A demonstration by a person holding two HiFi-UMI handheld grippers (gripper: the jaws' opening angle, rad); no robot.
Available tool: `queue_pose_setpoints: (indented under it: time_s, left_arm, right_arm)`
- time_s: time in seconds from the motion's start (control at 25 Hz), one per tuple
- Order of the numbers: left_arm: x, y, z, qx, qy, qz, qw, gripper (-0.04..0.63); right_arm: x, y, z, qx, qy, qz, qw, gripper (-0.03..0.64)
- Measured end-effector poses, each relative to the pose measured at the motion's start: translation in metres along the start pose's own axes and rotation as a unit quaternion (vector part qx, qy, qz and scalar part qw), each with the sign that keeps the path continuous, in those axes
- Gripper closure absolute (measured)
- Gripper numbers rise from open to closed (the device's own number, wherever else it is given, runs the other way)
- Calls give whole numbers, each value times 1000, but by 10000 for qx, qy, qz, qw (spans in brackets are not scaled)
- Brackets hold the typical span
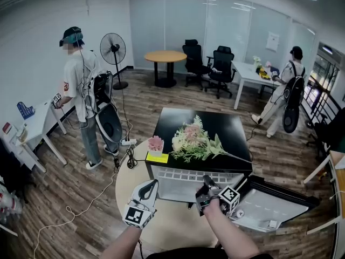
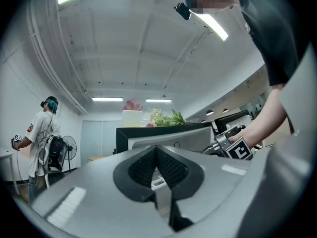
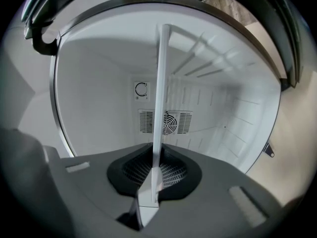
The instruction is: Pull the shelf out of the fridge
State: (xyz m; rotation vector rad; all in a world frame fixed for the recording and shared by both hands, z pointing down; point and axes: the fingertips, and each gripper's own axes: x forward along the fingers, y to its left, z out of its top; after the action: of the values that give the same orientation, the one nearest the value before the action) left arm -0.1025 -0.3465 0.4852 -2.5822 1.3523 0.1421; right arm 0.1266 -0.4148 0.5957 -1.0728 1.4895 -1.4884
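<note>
A small black fridge [image 1: 215, 124] stands in front of me with its door [image 1: 269, 206] swung open to the right. My right gripper [image 1: 205, 192] is at the fridge's open front, shut on the front edge of the white shelf [image 1: 178, 176]. In the right gripper view the shelf [image 3: 161, 98] runs as a thin white strip from between the right gripper [image 3: 154, 175] pads into the white fridge interior [image 3: 99, 108]. My left gripper [image 1: 152, 185] hovers left of the fridge front, shut and holding nothing. The left gripper [image 2: 156, 155] looks toward the fridge [image 2: 163, 138] and the right gripper [image 2: 223, 143].
A bunch of flowers [image 1: 197, 142], a pink item in a cup [image 1: 155, 143] and a yellow note [image 1: 157, 157] lie on the fridge top. A person [image 1: 83, 90] stands at the left, another [image 1: 285, 96] at the back right. Cables [image 1: 81, 209] trail over the floor.
</note>
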Motion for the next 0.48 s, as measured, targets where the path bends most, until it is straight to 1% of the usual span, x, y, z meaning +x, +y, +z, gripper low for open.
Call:
queue_pose_setpoints:
  time_s: [0.24,0.36,0.48]
  left_arm:
    - [-3,3,2,33,14,36,10000,595]
    - [-4,4,2,9,17,47,10000,595]
    - [-5,4,3,8,29,53,10000,595]
  right_arm:
    - [-7,-1,-3,-36,15,2,10000,581]
    - [-15,-1,-7,-43,25,-151,9999,581]
    - [-18,0,-9,-46,18,-98,9999,581]
